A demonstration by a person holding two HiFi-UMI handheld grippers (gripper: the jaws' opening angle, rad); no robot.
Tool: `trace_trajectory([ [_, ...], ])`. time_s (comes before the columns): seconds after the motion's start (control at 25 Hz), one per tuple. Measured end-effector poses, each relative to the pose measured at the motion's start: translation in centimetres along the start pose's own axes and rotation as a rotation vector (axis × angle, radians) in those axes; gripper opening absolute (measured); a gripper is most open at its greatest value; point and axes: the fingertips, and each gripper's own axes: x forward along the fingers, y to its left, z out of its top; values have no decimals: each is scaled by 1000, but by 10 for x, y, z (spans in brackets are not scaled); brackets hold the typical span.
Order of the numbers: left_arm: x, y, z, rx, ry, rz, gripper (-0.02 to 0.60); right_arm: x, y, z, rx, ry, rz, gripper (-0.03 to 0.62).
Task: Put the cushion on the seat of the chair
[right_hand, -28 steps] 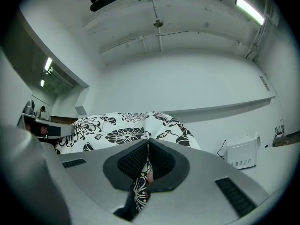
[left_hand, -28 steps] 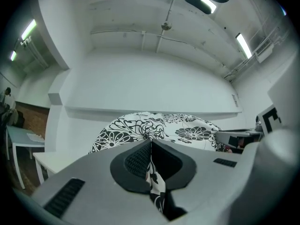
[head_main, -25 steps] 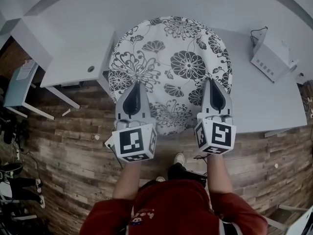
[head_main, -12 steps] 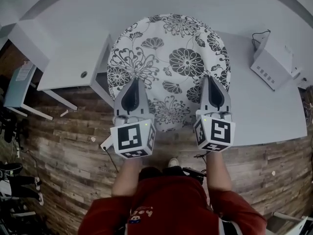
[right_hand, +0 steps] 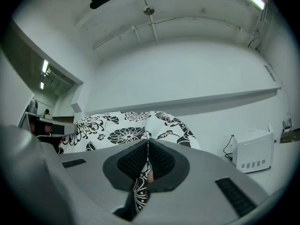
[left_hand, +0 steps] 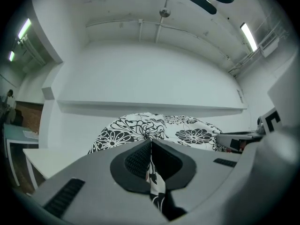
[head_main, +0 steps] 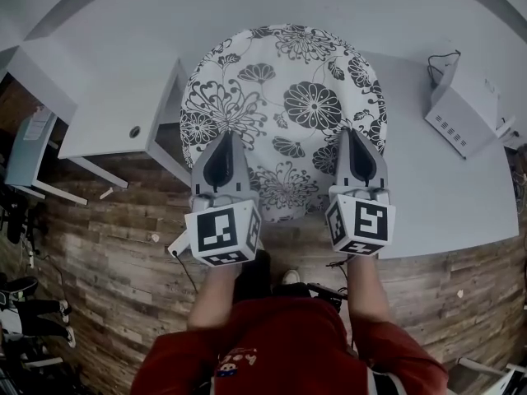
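The plank floor (head_main: 99, 262) fills the lower half of the head view, brown and worn. Beyond it runs a pale wall (head_main: 247, 6).

Two white worktops stand against that wall. The left worktop (head_main: 99, 109) has a small round hole in it and thin legs. The right worktop (head_main: 449, 200) is broader and curves toward us.

The cushion (head_main: 284, 97) is round, white, and printed with black flowers. It spreads out in front of us, over the gap between the two worktops, and overlaps the inner edge of each. Its near edge is toward our body. We cannot tell whether anything beneath it bears its weight.

Our red sleeves and chest show at the bottom of the head view.

The left gripper (head_main: 225, 138) has its jaws closed on the cushion's near edge, left of centre. In the left gripper view a fold of the printed fabric is pinched tight between the ribbed pads, with the cushion swelling up beyond them. The right gripper (head_main: 351, 133) is closed on the near edge too, right of centre, and its own view shows the same thin fold of fabric clamped between its jaws. The two grippers sit level with each other, well apart.

A white vented box (head_main: 463, 109) rests on the right worktop, clear of the cushion, with a dark cable (head_main: 436, 58) at its far corner.
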Motion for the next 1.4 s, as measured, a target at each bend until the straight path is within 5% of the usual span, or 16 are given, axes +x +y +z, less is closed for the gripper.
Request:
trace_trajectory([
  [0.36,-11,-8,12,-22,48,50,28,-2,-5,11,-5,63,51,29],
  [1.4,3,3,-10,-6,-81,-31,28,1,1,-9,-53,-62,-29,28],
])
